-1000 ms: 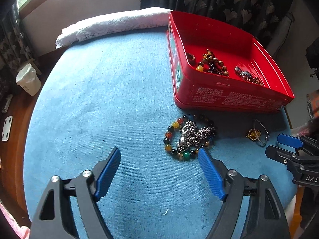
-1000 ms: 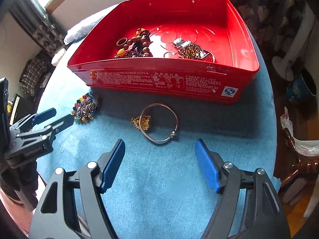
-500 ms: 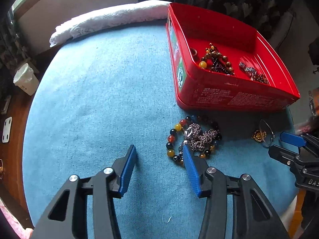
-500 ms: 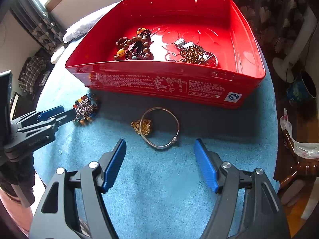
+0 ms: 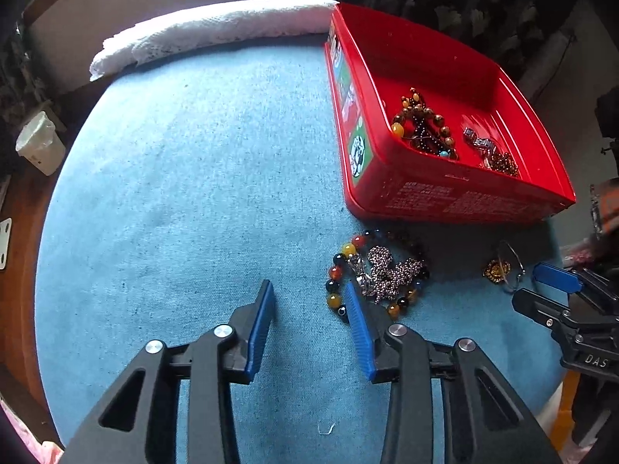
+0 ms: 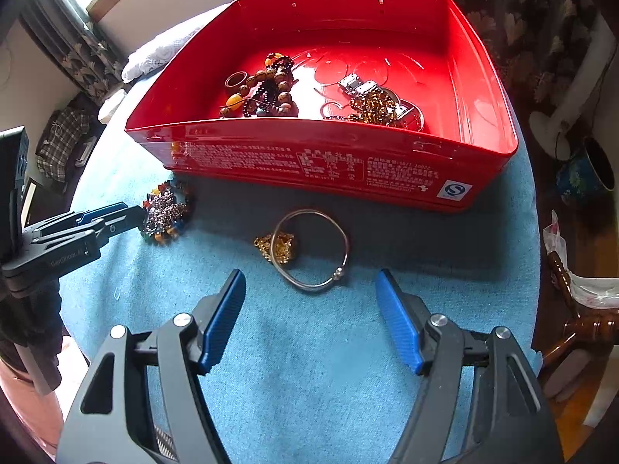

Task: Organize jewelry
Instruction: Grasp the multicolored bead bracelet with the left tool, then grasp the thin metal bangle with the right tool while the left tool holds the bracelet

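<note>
The left claw (image 5: pixel 309 301) is pointing steeply down at the blue bench (image 5: pixel 193 178), and its jaws have just been closing: a second ago they were standing wide, now they are only partly open. Nothing is between them. The beaded bracelet (image 5: pixel 377 270), with a silver chain piled on it, is lying just beside the right finger, which is touching or covering its near edge, so the closing is not catching it. It seems that the claw is narrowing for a small grasp but is sitting a little too far to the left of the bracelet.

The right claw (image 6: pixel 311 297) is hanging wide open and holding nothing, much as a second ago. The thin bangle (image 6: pixel 313 249) with the gold charm (image 6: pixel 278 246) is lying on the bench just ahead of its fingers.

The red tin (image 6: pixel 348 170) is already holding other beads and chains, while these two pieces are waiting outside, near its front wall.
</note>
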A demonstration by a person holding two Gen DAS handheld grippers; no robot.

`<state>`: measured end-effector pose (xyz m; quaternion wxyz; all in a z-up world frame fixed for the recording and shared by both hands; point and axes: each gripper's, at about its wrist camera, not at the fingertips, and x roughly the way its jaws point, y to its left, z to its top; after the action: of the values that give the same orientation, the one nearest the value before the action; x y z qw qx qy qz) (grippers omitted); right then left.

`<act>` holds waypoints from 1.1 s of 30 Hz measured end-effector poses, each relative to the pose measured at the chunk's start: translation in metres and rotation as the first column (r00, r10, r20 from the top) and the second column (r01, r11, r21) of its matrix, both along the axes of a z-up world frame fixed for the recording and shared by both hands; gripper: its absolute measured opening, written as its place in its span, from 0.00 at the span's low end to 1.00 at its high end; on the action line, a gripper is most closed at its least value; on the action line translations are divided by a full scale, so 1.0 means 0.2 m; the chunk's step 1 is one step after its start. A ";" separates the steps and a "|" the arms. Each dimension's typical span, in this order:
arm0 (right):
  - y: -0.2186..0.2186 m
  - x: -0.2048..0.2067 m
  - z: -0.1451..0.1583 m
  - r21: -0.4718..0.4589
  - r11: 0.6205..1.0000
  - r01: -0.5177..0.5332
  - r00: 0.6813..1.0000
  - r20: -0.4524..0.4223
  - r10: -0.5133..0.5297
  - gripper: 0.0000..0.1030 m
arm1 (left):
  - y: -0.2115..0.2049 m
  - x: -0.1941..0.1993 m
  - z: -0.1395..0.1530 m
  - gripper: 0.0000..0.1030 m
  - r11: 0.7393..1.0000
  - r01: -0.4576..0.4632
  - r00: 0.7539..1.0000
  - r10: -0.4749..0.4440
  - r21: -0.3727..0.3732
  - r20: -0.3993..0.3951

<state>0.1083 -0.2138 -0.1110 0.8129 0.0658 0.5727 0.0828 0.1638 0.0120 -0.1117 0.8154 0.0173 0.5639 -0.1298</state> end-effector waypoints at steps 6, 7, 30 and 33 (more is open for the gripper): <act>0.00 0.00 0.00 -0.002 1.000 0.001 1.000 -0.002 -0.001 0.66 | -0.06 0.03 -0.02 0.37 0.998 0.022 1.000 -0.023 0.062 0.011; 0.00 0.00 0.00 -0.001 1.000 0.003 1.000 -0.001 -0.003 0.66 | -0.07 0.03 -0.02 0.36 0.998 0.020 1.000 -0.020 0.066 0.007; 0.05 0.08 -0.05 -0.071 0.997 -0.022 1.000 0.001 0.022 0.50 | -0.01 -0.07 0.14 0.07 0.985 0.007 1.000 -0.004 -0.171 0.019; 0.07 0.08 -0.04 -0.078 0.996 -0.040 0.999 0.005 0.040 0.44 | -0.04 -0.09 0.17 0.07 0.982 0.029 0.999 -0.022 -0.184 0.038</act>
<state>0.1244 -0.2000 -0.1197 0.8150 0.0222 0.5739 0.0767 0.1466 0.0036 -0.0779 0.8218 -0.0489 0.5342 -0.1918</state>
